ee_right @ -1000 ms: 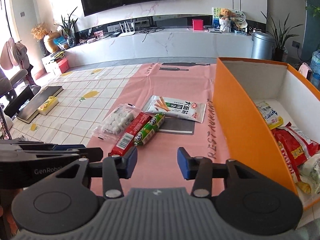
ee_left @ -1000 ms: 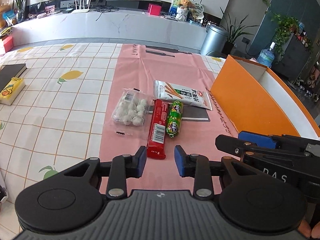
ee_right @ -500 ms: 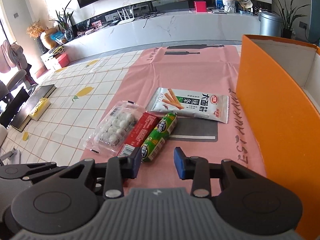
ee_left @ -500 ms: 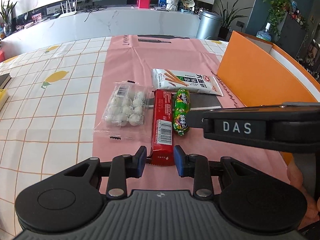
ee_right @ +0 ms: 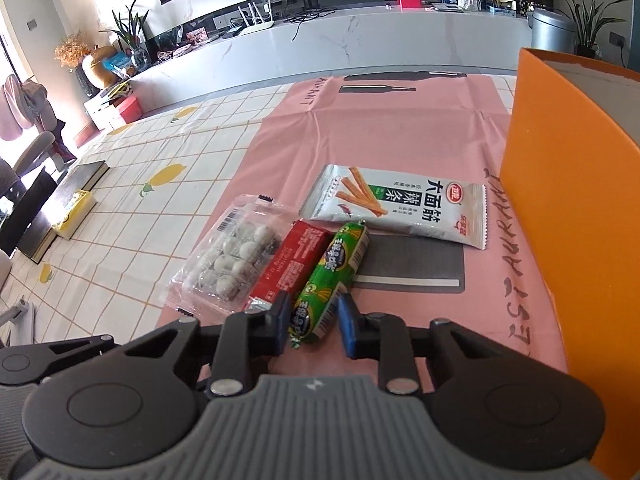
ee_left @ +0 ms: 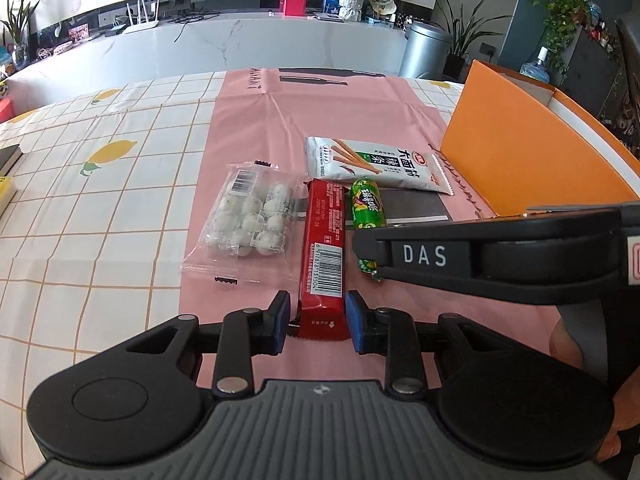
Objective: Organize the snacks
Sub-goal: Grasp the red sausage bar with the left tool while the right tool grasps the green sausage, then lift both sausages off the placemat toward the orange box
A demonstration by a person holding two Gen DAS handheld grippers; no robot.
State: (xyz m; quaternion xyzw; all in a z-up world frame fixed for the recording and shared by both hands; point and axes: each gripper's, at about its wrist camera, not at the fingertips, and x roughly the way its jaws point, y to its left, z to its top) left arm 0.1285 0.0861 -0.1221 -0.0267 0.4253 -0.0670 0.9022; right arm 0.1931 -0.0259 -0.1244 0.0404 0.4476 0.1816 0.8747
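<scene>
Several snacks lie on the pink mat: a clear bag of white balls, a red bar, a green sausage and a white spicy-strip pack. My left gripper is open with its jaws on either side of the red bar's near end. My right gripper is open with its jaws around the near end of the green sausage. The red bar lies just left of it, then the bag of balls; the white pack lies behind.
An orange box stands at the right edge of the mat, its tall wall close to my right gripper. A dark book and a yellow pack lie far left on the checked tablecloth.
Both grippers have moved forward and down. The left jaws now straddle the red bar's end and the right jaws straddle the green sausage's end. The snacks have not moved.
</scene>
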